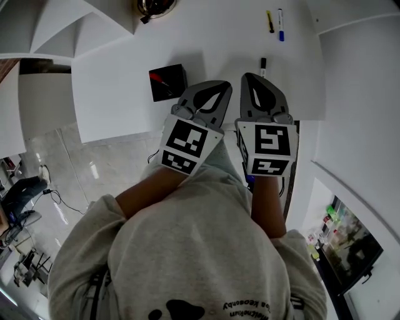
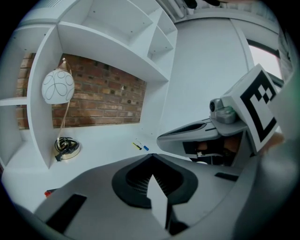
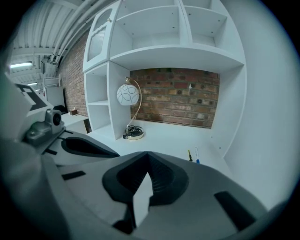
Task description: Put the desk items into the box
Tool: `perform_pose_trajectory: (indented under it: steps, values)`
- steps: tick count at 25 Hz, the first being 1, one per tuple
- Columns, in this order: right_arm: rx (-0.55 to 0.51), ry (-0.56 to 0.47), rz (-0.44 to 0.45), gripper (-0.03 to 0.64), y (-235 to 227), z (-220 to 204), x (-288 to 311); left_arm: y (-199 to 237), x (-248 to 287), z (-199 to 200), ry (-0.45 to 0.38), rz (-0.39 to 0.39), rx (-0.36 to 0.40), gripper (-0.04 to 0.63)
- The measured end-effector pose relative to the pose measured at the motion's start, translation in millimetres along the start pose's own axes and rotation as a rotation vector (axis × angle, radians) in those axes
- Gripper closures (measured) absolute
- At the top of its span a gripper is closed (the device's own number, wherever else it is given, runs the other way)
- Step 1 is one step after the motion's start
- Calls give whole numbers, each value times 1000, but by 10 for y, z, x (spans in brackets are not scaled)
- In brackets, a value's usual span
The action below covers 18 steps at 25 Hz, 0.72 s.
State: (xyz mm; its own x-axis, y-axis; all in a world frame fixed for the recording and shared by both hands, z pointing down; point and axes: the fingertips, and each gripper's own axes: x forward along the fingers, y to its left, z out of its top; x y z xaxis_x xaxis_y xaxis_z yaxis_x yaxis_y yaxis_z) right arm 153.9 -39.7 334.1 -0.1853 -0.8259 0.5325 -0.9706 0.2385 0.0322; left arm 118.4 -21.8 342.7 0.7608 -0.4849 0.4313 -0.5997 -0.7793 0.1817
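The desk [image 1: 219, 44] extends ahead of the person. The box [image 1: 167, 82] stands on it toward the front edge, at the left, with one small item [image 1: 162, 80] lying inside. The left gripper [image 1: 219, 87] is just right of the box. The right gripper [image 1: 251, 80] is beside it, further right, not touching it. A marker [image 1: 262, 64] lies on the desk just beyond the right gripper's tip. Well behind the marker, two pens lie side by side: the left pen [image 1: 270, 21] and the right pen [image 1: 280, 25]. The lamp base [image 1: 153, 6] sits at the rear, behind the box. Shelving [image 1: 62, 25] stands to the left of the lamp base.
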Motion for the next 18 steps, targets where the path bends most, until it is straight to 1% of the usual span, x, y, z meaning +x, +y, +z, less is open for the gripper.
perform_pose_trajectory:
  steps: [10,18]
  values:
    - [38,17,-71,601,-374,-154,-110,-260,309,28,14,-70,17,591]
    - [77,63,-109,601,-592,-397,-117,-369,564,-49,44,-111,21,591]
